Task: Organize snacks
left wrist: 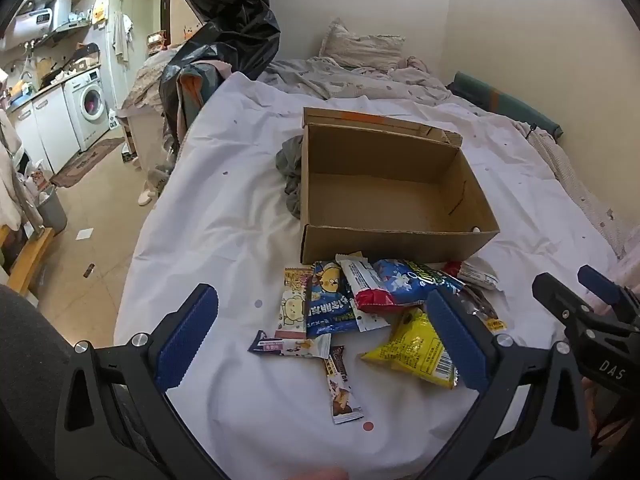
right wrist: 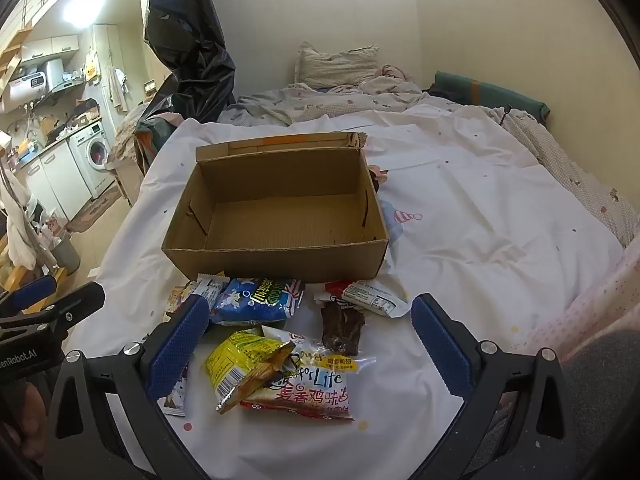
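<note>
An empty open cardboard box (left wrist: 396, 236) (right wrist: 276, 258) stands on the white bedsheet. A pile of snack packets lies in front of it: a blue bag (left wrist: 412, 282) (right wrist: 256, 300), a yellow packet (left wrist: 420, 350) (right wrist: 236, 360), a red-and-white bar (left wrist: 366, 284), a red-printed clear bag (right wrist: 312, 388), a dark jerky pack (right wrist: 344, 328) and several small bars. My left gripper (left wrist: 324, 316) is open and empty, hovering over the pile's near side. My right gripper (right wrist: 312, 320) is open and empty above the yellow packet; it also shows in the left wrist view (left wrist: 572, 288).
A grey cloth (left wrist: 292, 168) lies left of the box. A rumpled duvet and pillow (right wrist: 336, 66) lie at the bed's far end. A black plastic bag (left wrist: 224, 20) hangs at the bed's left side. The kitchen floor and a washing machine (left wrist: 90, 104) are far left.
</note>
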The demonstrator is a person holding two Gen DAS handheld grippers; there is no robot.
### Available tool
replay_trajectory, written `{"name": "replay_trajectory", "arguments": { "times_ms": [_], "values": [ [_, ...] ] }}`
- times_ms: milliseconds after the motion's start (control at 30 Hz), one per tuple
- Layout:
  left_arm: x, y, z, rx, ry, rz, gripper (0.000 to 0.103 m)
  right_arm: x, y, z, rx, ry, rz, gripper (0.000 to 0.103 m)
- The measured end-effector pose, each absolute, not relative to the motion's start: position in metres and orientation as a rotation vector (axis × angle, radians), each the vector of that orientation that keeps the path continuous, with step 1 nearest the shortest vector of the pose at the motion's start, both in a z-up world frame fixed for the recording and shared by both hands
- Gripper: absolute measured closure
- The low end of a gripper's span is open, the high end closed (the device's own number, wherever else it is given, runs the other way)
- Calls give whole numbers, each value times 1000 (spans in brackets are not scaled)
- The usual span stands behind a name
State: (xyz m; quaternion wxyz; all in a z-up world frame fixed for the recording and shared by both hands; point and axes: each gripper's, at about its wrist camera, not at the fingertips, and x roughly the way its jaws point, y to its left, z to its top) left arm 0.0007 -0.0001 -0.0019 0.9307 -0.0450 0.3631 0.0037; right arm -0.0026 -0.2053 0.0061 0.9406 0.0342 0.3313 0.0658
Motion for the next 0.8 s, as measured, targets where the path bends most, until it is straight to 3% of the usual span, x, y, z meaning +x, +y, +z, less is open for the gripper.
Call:
{"name": "replay_trajectory", "arguments": {
  "times_ms": [800],
  "values": [
    [3, 0, 0, -87, 737, 16, 0, -2, -204, 7, 68, 671, 139, 0]
  ]
}}
